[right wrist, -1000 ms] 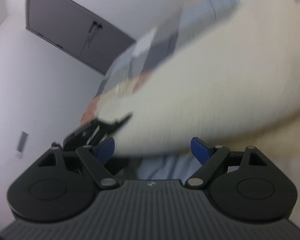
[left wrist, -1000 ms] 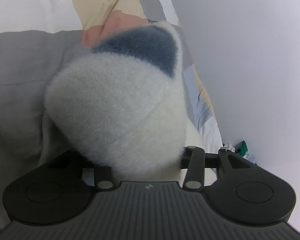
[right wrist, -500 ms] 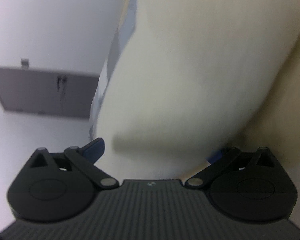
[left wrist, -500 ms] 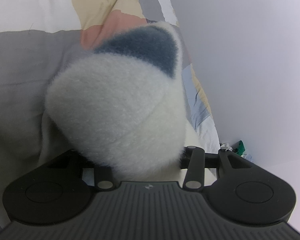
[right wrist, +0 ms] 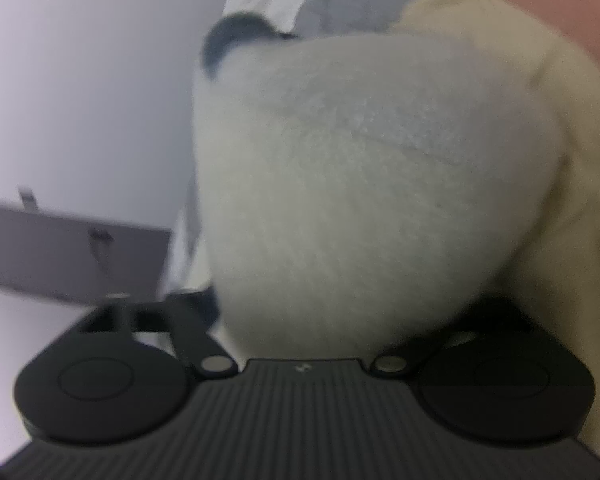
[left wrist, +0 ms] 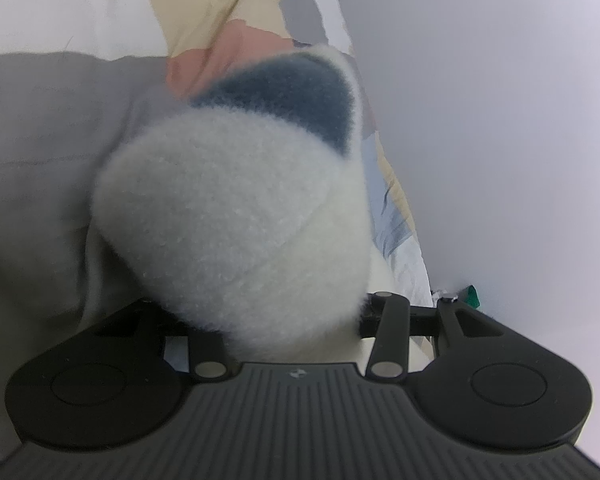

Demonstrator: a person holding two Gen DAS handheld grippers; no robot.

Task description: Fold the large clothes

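A thick, fluffy white fleece garment (left wrist: 236,208) with a dark blue patch (left wrist: 292,96) bulges out of my left gripper (left wrist: 284,280), which is shut on a fold of it; the fabric hides the fingertips. In the right wrist view the same white fleece (right wrist: 360,160) fills the space between the jaws of my right gripper (right wrist: 340,280). Those jaws are closing on it, and the fleece narrows where it enters them. The fingertips are covered here too. A dark blue bit (right wrist: 236,36) shows at the fleece's top left.
A grey cloth (left wrist: 40,140) lies left of the fleece, on patchwork bedding (left wrist: 220,8) in cream, pink, grey and white. A pale wall (left wrist: 500,120) runs along the bed's right side. A grey cabinet (right wrist: 68,256) stands at the left. Cream fabric (right wrist: 560,160) lies to the right.
The right gripper rolled and swung down onto the fleece, opened wide, then drew its jaws in around a bunch of it. The left gripper kept its hold and stayed put.
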